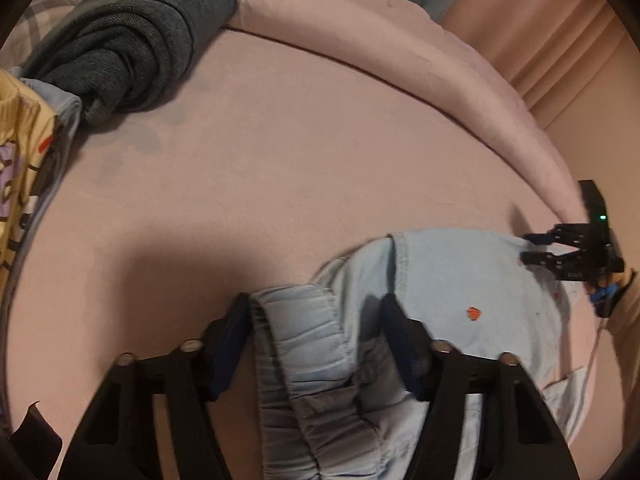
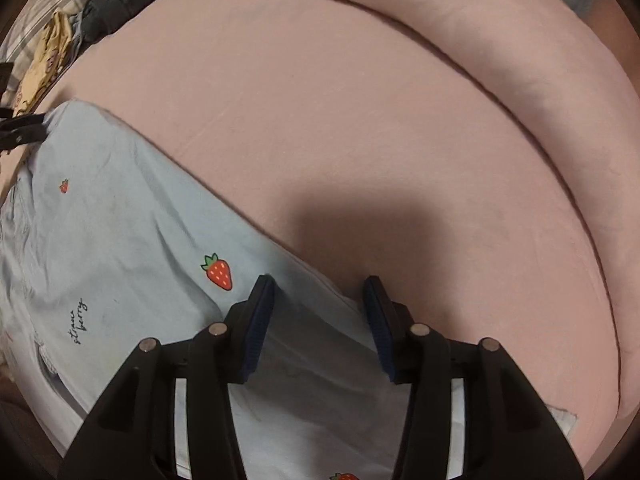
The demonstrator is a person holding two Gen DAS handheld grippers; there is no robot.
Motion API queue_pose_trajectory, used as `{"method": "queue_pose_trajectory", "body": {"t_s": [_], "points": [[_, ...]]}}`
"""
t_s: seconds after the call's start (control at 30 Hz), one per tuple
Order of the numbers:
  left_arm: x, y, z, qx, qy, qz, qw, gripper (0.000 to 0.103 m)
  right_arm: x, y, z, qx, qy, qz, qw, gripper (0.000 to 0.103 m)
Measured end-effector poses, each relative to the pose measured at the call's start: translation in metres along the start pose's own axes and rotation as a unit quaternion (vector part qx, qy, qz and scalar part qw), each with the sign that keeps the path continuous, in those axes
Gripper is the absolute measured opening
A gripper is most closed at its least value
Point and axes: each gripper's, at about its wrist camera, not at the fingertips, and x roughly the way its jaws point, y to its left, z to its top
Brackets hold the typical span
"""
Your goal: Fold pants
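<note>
Taking the light blue pants (image 1: 440, 280) as the landmark: they lie on the pink bed sheet (image 1: 280, 160), with a pile of dark clothes (image 1: 132, 48) well off to their far left. The left gripper (image 1: 316, 336) stands over the gathered waistband (image 1: 304, 340), jaws apart and straddling it without pinching. At the leg end, the right gripper (image 2: 320, 320) hovers, jaws apart, over the fabric edge. Closing now could catch one layer only, so the fold might skew.

My left hand-held gripper (image 1: 316, 312) stood with jaws apart astride the gathered waistband of the pale blue pants (image 1: 440, 280) on the pink bed (image 1: 280, 160). Beyond the pants, my right hand-held gripper (image 1: 528, 247) reached their far edge. Dark grey folded clothes (image 1: 132, 48) lay well away from the pants.
</note>
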Motion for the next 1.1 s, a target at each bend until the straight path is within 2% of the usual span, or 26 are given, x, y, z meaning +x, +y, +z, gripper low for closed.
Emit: {"method": "queue_pose_trajectory", "body": {"t_s": [0.03,0.07,0.1,0.17,0.2,0.27,0.4,0.47,0.57,0.63,0.77,0.83,0.87,0.9,0.93,1.03,1.1], "points": [[-0.001,-0.002,-0.003,0.003,0.000,0.008,1.0000,0.048,0.000,0.008,0.006,-0.003,0.007,0.001,1.000,0.045],[-0.002,-0.002,-0.004,0.004,-0.003,0.009,1.0000,0.047,0.001,-0.003,0.005,-0.008,0.010,-0.002,1.000,0.040],[-0.003,-0.001,-0.004,0.005,-0.004,0.008,1.0000,0.044,0.003,-0.003,0.006,-0.022,0.013,-0.011,1.000,0.028],[-0.006,-0.006,-0.005,0.018,-0.008,0.016,0.9997,0.038,-0.003,0.013,-0.003,-0.063,0.011,-0.041,0.997,0.013],[-0.007,-0.009,-0.005,0.024,-0.010,0.023,0.9994,0.034,-0.006,0.023,-0.004,-0.079,0.010,-0.061,0.995,0.008],[-0.009,-0.019,-0.006,0.046,-0.023,0.042,0.9978,0.030,-0.012,0.036,-0.006,-0.089,0.004,-0.084,0.992,0.005],[-0.030,-0.031,-0.008,0.061,-0.055,0.057,0.9950,0.028,-0.043,0.055,-0.026,-0.089,-0.029,-0.129,0.987,0.003],[-0.051,-0.034,-0.012,0.064,-0.084,0.047,0.9933,0.028,-0.061,0.070,-0.031,-0.082,-0.050,-0.145,0.985,0.003],[-0.078,-0.038,-0.022,0.079,-0.119,0.042,0.9888,0.028,-0.100,0.096,-0.056,-0.081,-0.095,-0.169,0.978,0.003],[-0.094,-0.049,-0.030,0.094,-0.140,0.048,0.9846,0.028,-0.113,0.105,-0.093,-0.073,-0.119,-0.180,0.974,0.003],[-0.130,-0.064,-0.057,0.117,-0.183,0.041,0.9752,0.028,-0.163,0.139,-0.140,-0.073,-0.169,-0.203,0.962,0.003],[-0.144,-0.070,-0.071,0.127,-0.207,0.038,0.9694,0.028,-0.170,0.128,-0.167,-0.071,-0.183,-0.212,0.957,0.003],[-0.155,-0.071,-0.086,0.130,-0.222,0.032,0.9658,0.028,-0.181,0.138,-0.183,-0.071,-0.191,-0.214,0.955,0.003],[-0.160,-0.071,-0.097,0.131,-0.231,0.029,0.9636,0.028,-0.186,0.116,-0.199,-0.073,-0.195,-0.213,0.954,0.003],[-0.160,-0.072,-0.102,0.131,-0.235,0.028,0.9626,0.028,-0.178,0.108,-0.229,-0.075,-0.199,-0.219,0.952,0.003],[-0.165,-0.067,-0.141,0.139,-0.254,0.034,0.9564,0.028,-0.167,0.137,-0.274,-0.085,-0.198,-0.217,0.952,0.003],[-0.160,-0.059,-0.166,0.134,-0.257,0.044,0.9560,0.028,-0.160,0.161,-0.299,-0.097,-0.191,-0.208,0.954,0.004]]}}
